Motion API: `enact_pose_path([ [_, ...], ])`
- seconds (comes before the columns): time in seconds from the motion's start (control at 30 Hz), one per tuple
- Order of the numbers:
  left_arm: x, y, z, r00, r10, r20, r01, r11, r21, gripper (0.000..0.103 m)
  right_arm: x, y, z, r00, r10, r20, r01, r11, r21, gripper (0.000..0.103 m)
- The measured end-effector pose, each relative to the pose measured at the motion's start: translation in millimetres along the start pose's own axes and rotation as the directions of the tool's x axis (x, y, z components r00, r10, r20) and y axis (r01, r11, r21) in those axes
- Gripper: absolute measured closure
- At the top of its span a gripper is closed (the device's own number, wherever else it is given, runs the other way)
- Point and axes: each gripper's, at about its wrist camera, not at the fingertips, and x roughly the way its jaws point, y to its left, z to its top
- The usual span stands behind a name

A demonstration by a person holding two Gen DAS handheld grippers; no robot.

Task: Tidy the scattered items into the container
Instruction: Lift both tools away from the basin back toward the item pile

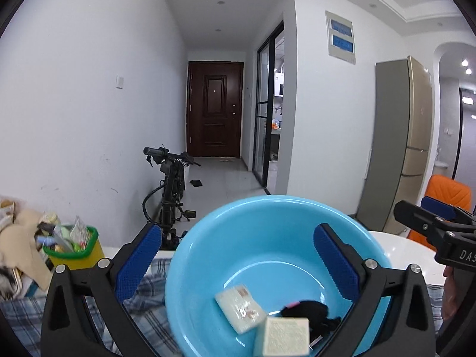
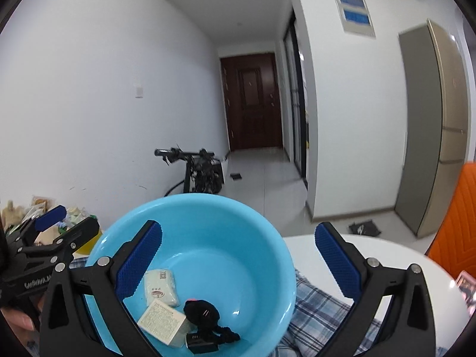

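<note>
Now both claws hang spread wide and empty over the blue basin, left gripper and right gripper alike, while inside it lie a soft white packet, a stiff little printed box and a black fuzzy thing. That basin looks like smooth, glossy plastic, round and deep, probably light but slippery, so I'd pinch its thin rim. It sits on checked cloth over the white table.
</note>
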Motion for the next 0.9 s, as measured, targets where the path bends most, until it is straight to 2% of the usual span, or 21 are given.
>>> enact_pose_path([
  [0.1,-16.1,1.9,-3.9,1.0,0.004,-0.02,-0.004,1.0,-0.01,0.0,-22.0,12.1,-4.0,0.999,0.004,0.032,-0.002,0.997,-0.071,0.0],
  [0.17,-25.8,6.0,-8.3,0.998,-0.026,-0.051,0.024,0.999,-0.031,0.0,-34.9,21.4,-7.3,1.0,0.0,0.029,0.002,0.995,-0.102,0.0],
  [0.3,-46.2,9.7,-16.5,0.998,-0.041,-0.046,0.038,0.997,-0.066,0.0,-55.0,33.5,-16.4,1.0,0.011,-0.016,-0.013,0.994,-0.107,0.0],
  [0.47,-75.9,6.7,-31.3,0.999,-0.01,-0.052,0.009,1.0,-0.006,0.0,-74.8,36.0,-32.6,0.997,0.022,-0.08,-0.029,0.995,-0.091,0.0],
  [0.57,-98.8,4.7,-37.7,0.998,-0.024,-0.061,0.024,1.0,0.005,0.0,-89.8,41.6,-39.5,0.998,0.017,-0.057,-0.023,0.993,-0.116,0.0],
  [0.77,-158.0,2.9,-33.4,0.999,-0.05,0.019,0.05,0.998,-0.042,0.0,-130.0,41.7,-49.0,0.999,0.036,0.005,-0.035,0.993,-0.112,0.0],
  [0.9,-182.1,-4.5,-34.2,0.998,-0.063,0.021,0.063,0.998,-0.028,0.0,-154.9,43.2,-50.6,0.998,0.062,0.028,-0.058,0.992,-0.114,0.0],
])
